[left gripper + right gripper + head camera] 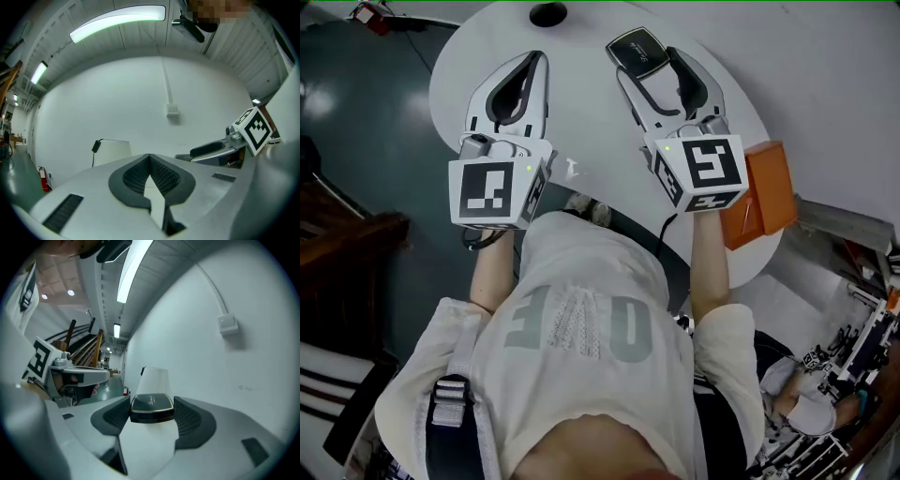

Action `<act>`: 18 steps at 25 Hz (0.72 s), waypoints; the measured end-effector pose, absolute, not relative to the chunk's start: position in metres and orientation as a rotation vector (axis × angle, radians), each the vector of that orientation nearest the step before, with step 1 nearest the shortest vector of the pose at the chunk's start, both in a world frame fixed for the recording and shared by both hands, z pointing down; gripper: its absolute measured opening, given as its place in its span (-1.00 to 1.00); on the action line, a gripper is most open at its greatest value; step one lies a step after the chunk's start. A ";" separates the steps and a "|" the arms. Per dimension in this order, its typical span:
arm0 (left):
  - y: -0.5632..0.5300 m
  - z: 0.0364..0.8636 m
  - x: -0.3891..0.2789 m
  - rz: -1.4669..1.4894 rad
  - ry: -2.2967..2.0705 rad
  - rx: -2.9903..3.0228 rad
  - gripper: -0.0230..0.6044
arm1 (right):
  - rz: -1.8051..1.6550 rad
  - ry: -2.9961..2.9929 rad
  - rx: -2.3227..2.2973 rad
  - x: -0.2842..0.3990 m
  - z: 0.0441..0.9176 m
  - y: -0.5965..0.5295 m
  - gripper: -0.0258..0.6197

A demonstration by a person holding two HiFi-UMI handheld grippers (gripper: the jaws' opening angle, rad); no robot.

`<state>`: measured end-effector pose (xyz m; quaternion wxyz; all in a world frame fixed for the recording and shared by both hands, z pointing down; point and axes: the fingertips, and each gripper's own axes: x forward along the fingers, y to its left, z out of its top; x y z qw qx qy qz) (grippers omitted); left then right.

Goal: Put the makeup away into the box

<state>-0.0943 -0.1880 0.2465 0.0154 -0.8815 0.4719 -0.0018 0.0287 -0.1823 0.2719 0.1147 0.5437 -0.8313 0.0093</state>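
Table (806, 84), head view: white; we find the orange box (759, 192) beside and behind the right gripper (649, 64), outside its jaws.
Left gripper (150, 159), own view: jaws together, empty, kept free.
Compact (151, 406), right gripper view: black, clamped flat between the pads for carrying; lid script unreadable.
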 end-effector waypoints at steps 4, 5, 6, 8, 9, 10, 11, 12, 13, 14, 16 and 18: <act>-0.184 0.239 -0.067 0.015 1.359 -2.788 -0.91 | -0.027 -2.394 1.690 0.052 0.250 -0.158 0.01; -0.183 0.239 -0.064 0.015 1.334 -2.796 -0.91 | -0.039 -2.376 1.701 0.053 0.249 -0.155 0.01; -0.182 0.239 -0.060 0.017 1.312 -2.806 -0.91 | -0.048 -2.358 1.711 0.055 0.249 -0.153 0.01; -0.179 0.240 -0.049 0.017 1.272 -2.831 -0.91 | -0.049 -2.323 1.733 0.065 0.251 -0.148 0.01; -0.178 0.241 -0.042 0.015 1.255 -2.844 -0.91 | -0.045 -2.303 1.744 0.073 0.252 -0.146 0.01; -0.177 0.242 -0.035 0.014 1.240 -2.854 -0.91 | -0.043 -2.282 1.751 0.081 0.254 -0.143 0.01; -0.176 0.242 -0.028 0.016 1.227 -2.862 -0.91 | -0.041 -2.259 1.756 0.091 0.256 -0.141 0.01; -0.175 0.242 -0.022 0.018 1.211 -2.871 -0.91 | -0.035 -2.232 1.760 0.101 0.259 -0.138 0.01; -0.173 0.242 -0.017 0.018 1.192 -2.884 -0.91 | -0.026 -2.199 1.766 0.112 0.263 -0.134 0.01; -0.171 0.243 -0.011 0.015 1.171 -2.903 -0.91 | -0.013 -2.157 1.774 0.124 0.269 -0.129 0.01; -0.167 0.249 0.000 -0.009 1.119 -2.936 -0.91 | 0.025 -2.061 1.786 0.150 0.285 -0.114 0.01; -0.162 0.252 0.014 -0.020 1.063 -2.952 -0.91 | 0.084 -1.971 1.789 0.178 0.306 -0.095 0.01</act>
